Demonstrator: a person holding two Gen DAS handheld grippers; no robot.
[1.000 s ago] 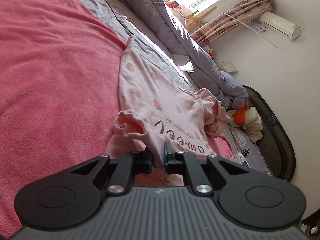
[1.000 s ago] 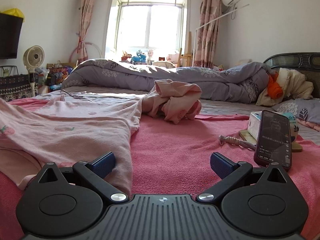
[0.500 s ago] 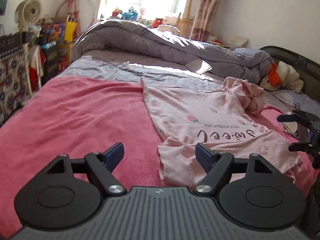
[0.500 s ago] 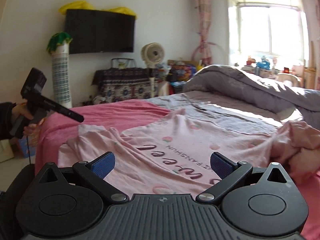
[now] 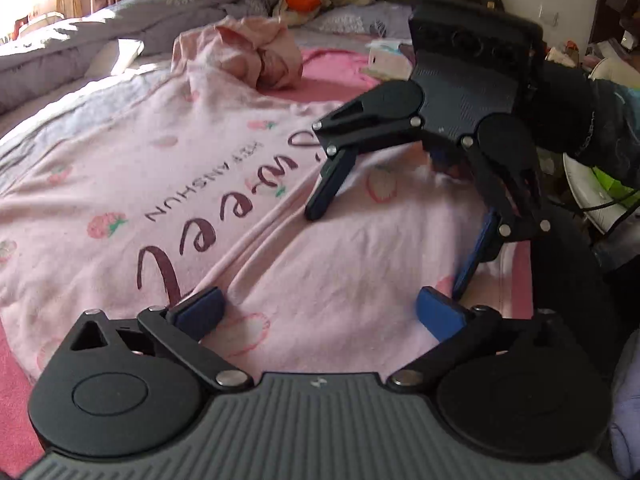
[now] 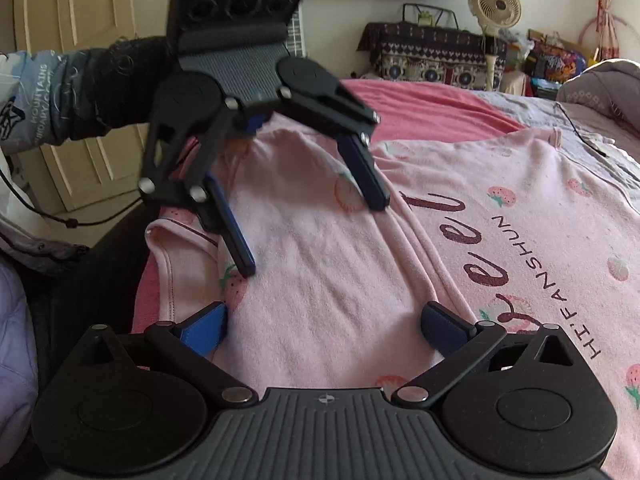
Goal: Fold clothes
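The pink shirt (image 5: 248, 216) lies spread flat on the bed (image 5: 16, 432) — collar bunched at twelve o'clock. The left claw (image 5: 320, 312) is opening, nothing gripped; the right claw (image 5: 384, 248), at two o'clock, stands apart over the cloth.

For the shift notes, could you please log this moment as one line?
task: fold clothes | left gripper: opening, empty | right gripper: open, empty | pink shirt: on bed, sleeve folded in
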